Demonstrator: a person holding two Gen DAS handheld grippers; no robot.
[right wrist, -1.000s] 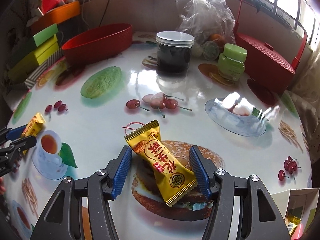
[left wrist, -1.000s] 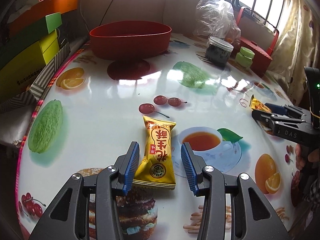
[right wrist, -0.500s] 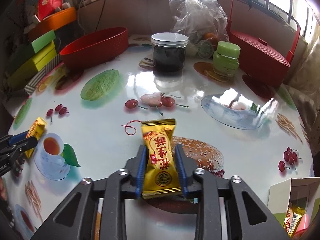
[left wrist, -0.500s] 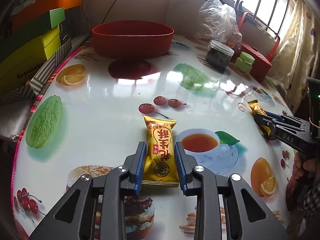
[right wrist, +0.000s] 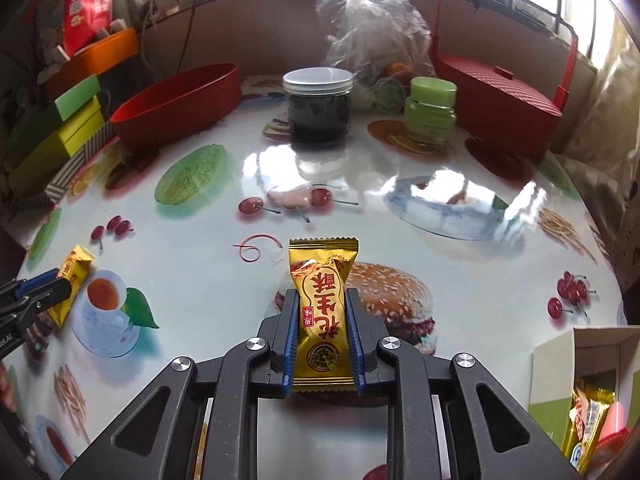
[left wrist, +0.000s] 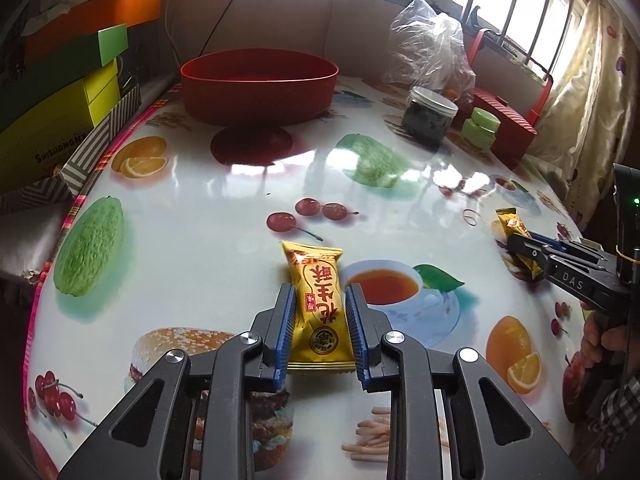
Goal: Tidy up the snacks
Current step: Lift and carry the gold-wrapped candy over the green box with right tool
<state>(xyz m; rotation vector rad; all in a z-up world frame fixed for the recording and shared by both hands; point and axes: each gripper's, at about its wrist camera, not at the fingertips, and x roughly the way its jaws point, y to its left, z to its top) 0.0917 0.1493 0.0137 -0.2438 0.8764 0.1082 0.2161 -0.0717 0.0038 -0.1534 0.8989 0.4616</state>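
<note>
Left gripper [left wrist: 320,320] | you've just clamped a yellow foil snack packet [left wrist: 319,304] | right gripper [right wrist: 322,328] likewise clamps its own yellow foil packet [right wrist: 322,320] | both ready to lift

The left gripper [left wrist: 320,304] has just been closing on a snack packet [left wrist: 319,304]; the right gripper [right wrist: 322,312] is likewise clamped on another packet [right wrist: 322,308].

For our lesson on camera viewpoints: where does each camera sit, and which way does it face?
Left wrist: on the left gripper, facing down-forward at its yellow foil snack packet; the right gripper and a hand show.
Right wrist: on the right gripper, facing its own yellow packet; the left gripper shows.
Shared: red oval plastic tub, glossy fruit-print tabletop.
</note>
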